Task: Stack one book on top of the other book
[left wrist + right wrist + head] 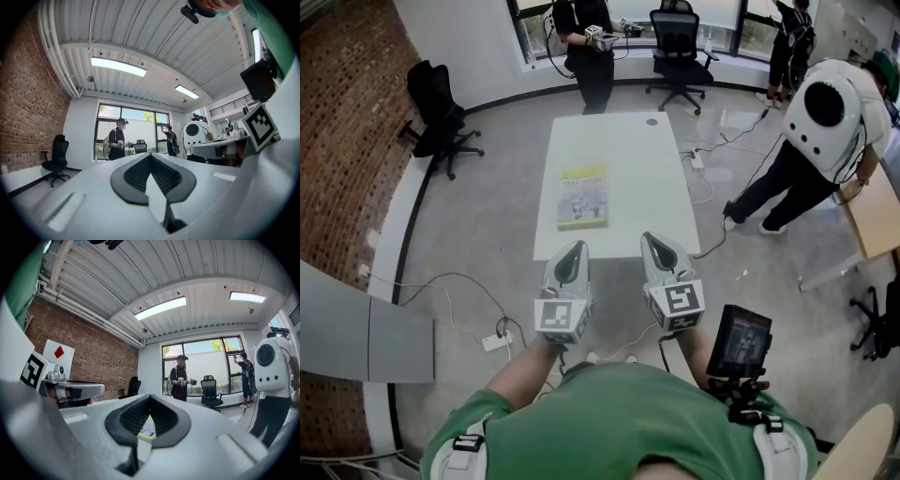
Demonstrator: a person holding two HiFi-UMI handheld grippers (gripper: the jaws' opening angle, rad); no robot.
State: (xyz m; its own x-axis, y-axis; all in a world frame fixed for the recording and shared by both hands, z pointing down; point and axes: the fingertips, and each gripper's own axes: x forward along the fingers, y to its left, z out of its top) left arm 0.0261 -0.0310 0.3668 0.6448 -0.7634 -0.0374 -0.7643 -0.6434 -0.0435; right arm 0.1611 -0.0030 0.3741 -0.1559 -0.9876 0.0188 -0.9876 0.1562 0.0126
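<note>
left claw (573, 248): pressed together, empty | right claw (656, 242): pressed together, empty | book (583, 198): flat on counter (628, 150), beyond both claws, untouched

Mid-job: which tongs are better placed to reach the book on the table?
Left, probably. The book lies on the left half of the table, straight ahead of the left tongs; the right tongs sit off to its side. Both are shut and empty.
</note>
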